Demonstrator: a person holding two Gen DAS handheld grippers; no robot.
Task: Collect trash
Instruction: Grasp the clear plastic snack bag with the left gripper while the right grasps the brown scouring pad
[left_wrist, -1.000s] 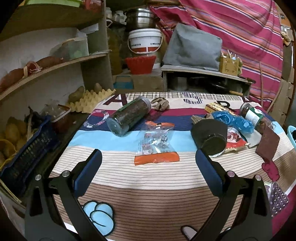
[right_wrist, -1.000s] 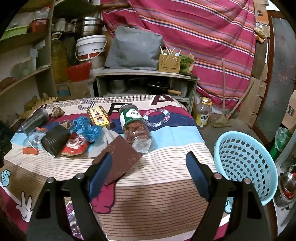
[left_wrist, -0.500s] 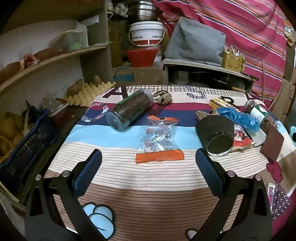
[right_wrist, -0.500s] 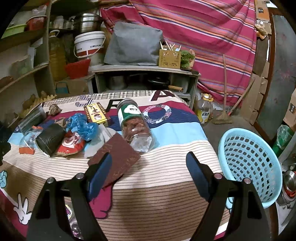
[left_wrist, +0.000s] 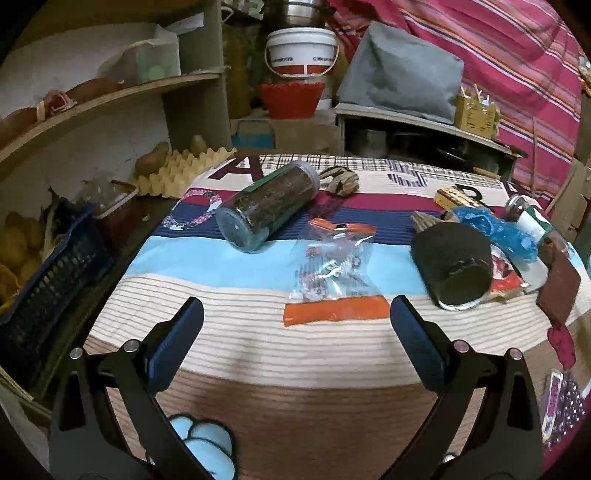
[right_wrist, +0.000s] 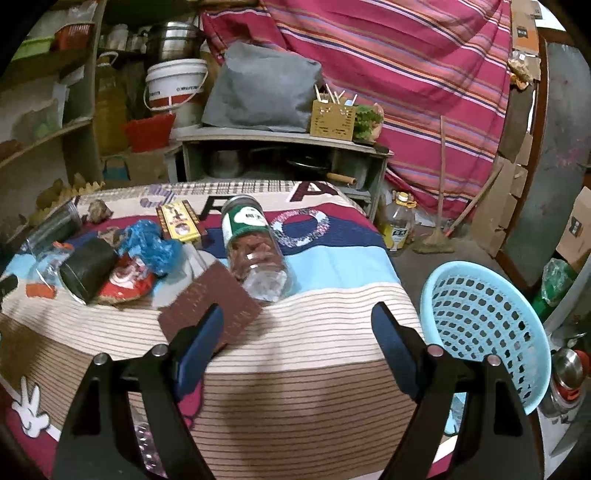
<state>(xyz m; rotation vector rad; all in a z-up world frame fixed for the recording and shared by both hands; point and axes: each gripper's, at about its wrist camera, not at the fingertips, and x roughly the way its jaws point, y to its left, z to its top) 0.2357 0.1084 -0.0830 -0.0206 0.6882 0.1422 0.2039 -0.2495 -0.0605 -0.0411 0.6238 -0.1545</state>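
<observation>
Now you are holding both hand-held grippers wide and empty; the left hand-held gripper (left_wrist: 295, 317) is facing the snack wrapper (left_wrist: 334, 278) at 12 o'clock, so pinch its orange edge.

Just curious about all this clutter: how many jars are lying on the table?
2. A dark-filled jar lies at the table's left; a green-labelled jar lies toward the right, nearer the basket. Others may be hidden.

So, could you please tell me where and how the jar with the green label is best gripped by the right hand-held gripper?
Grip the jar across its clear round body, just below the green label. It lies on its side, lid pointing away, base toward the right hand-held gripper, so come down from above with one finger on each flank. The brown card lies close beside its left, so stay high on the curve.
</observation>
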